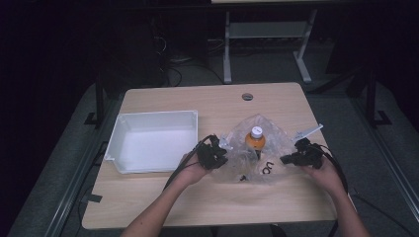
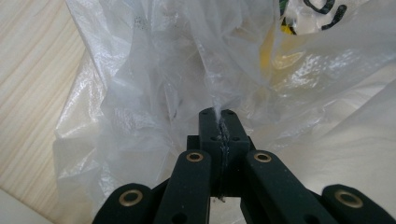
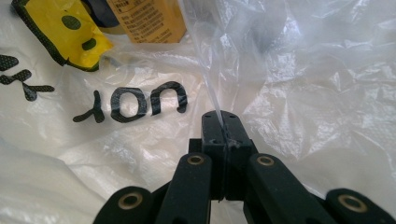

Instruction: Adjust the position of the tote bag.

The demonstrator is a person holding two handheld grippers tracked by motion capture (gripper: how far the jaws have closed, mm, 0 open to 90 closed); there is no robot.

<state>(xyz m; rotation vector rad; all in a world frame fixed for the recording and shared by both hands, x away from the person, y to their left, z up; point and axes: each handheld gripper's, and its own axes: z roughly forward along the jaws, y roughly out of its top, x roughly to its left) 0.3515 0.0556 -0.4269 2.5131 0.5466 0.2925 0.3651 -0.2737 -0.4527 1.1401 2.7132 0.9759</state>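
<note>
Two claws on one plastic bag (image 1: pixel 259 148) here, and both are biting. The left claw (image 1: pixel 221 154) is pinched tight on a thin fold of the bag's film; in the left gripper view you can see the plastic squeezed right into the seam between its closed jaws (image 2: pixel 219 122). Same story on the other side: the right claw (image 1: pixel 285 159) is clamped on its own strip of film, which rises taut from the jaw tips in the right gripper view (image 3: pixel 221 122).

The bag sits in the middle of the desk (image 1: pixel 197 98), just right of the white tray (image 1: pixel 154 118), which looks empty. Standing upright inside the bag is an orange bottle (image 1: pixel 255 140) with a white cap, its label (image 3: pixel 147 21) showing through the plastic beside black lettering printed on the bag.

Why a grip on each side? My read: holding opposite edges lets the person spread or lift the bag while the bottle stays centred and upright. A one-sided pull would likely tip it. The film is thin, so a hard tug could tear it or slip it out of the jaws.
</note>
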